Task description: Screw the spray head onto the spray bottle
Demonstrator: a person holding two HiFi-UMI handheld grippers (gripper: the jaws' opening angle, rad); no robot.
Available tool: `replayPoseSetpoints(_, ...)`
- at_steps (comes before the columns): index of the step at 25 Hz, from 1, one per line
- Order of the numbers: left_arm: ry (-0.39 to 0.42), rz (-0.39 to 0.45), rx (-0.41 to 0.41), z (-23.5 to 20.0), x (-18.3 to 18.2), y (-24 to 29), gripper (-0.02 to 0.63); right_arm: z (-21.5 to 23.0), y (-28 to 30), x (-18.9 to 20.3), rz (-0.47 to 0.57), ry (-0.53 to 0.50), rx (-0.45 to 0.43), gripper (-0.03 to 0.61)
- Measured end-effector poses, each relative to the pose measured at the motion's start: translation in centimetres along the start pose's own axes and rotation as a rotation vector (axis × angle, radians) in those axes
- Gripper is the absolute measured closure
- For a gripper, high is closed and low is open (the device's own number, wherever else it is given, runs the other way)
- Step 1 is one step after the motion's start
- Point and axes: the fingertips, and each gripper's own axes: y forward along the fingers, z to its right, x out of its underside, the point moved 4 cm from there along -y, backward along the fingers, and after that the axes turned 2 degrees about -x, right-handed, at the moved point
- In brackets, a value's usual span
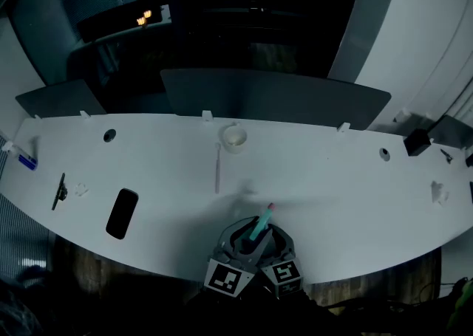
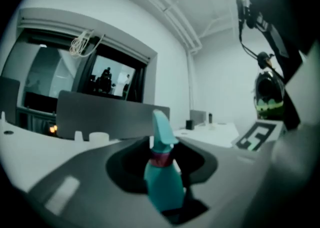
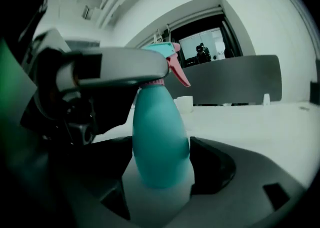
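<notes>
Threading looks to be the step in hand. In the head view both tools meet at 6 o'clock, over the near edge of the white table (image 1: 332, 172), with the teal spray bottle (image 3: 160, 142) standing upright between them. I cannot tell whether its base rests on anything.

The spray head (image 2: 162, 127) sits on the neck, with a pink collar (image 2: 161, 158) just beneath it. The left gripper (image 2: 164, 146) is clamped on the spray head. Its own view shows the head pinched at the tips, with the body dropping away toward 6 o'clock through the gap. The right gripper view shows a grey jaw lying across at head height, at 10 o'clock from the body. The right gripper (image 3: 160, 187) is clamped on the bottle's belly, with one jaw at 3 o'clock and one at 9 o'clock.

No view shows how far the threads have caught. I judge the next move to be a counter-twist: hold the head steady and roll the body about its long axis, then release, regrip and repeat until the collar stops. Head and neck must stay in one line, or the thread may cross.

A dark phone (image 1: 122, 213) lies at 9 o'clock from the tools and a small cup (image 1: 234, 137) at 12 o'clock, both well apart.
</notes>
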Motion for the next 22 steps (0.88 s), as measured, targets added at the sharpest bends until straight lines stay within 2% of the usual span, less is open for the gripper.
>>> replayPoseSetpoints(1,-0.002,0.004,0.0,0.0,0.0,0.1,0.466,0.2,0.3,-0.1,-0.013,-0.027,0.01,0.216)
replayPoseSetpoints(3,-0.011,0.0,0.035,-0.2,0.1,0.1,0.468,0.4,0.6,-0.1,-0.01,-0.06,-0.028,0.216)
replayPoseSetpoints(6,-0.006,-0.017,0.161,-0.3,0.0,0.2,0.468,0.7,0.6,0.0,0.01,-0.099,-0.147,0.218)
replayPoseSetpoints(8,0.005,-0.023,0.284,-0.2,0.0,-0.1,0.468,0.9,0.4,0.5,-0.008,-0.166,-0.279,0.218)
replayPoseSetpoints(11,0.022,-0.051,0.446,-0.1,0.1,-0.8,0.468,0.9,0.3,0.8,-0.064,-0.275,-0.523,0.218)
replayPoseSetpoints(14,0.035,-0.087,0.549,0.2,0.5,-1.0,0.468,1.1,0.3,0.8,-0.125,-0.354,-0.733,0.218)
replayPoseSetpoints(16,0.036,-0.102,0.564,0.3,0.8,-1.0,0.468,1.2,0.6,0.8,-0.171,-0.346,-0.817,0.218)
replayPoseSetpoints(18,0.029,-0.101,0.525,0.0,1.0,-1.1,0.468,1.1,0.8,0.6,-0.2,-0.3,-0.81,0.216)
replayPoseSetpoints(19,0.017,-0.091,0.491,-0.1,0.8,-1.1,0.468,1.2,0.6,0.5,-0.192,-0.273,-0.763,0.216)
replayPoseSetpoints(22,-0.006,-0.046,0.364,-0.2,0.2,-1.0,0.468,2.1,-1.0,0.6,-0.105,-0.171,-0.502,0.216)
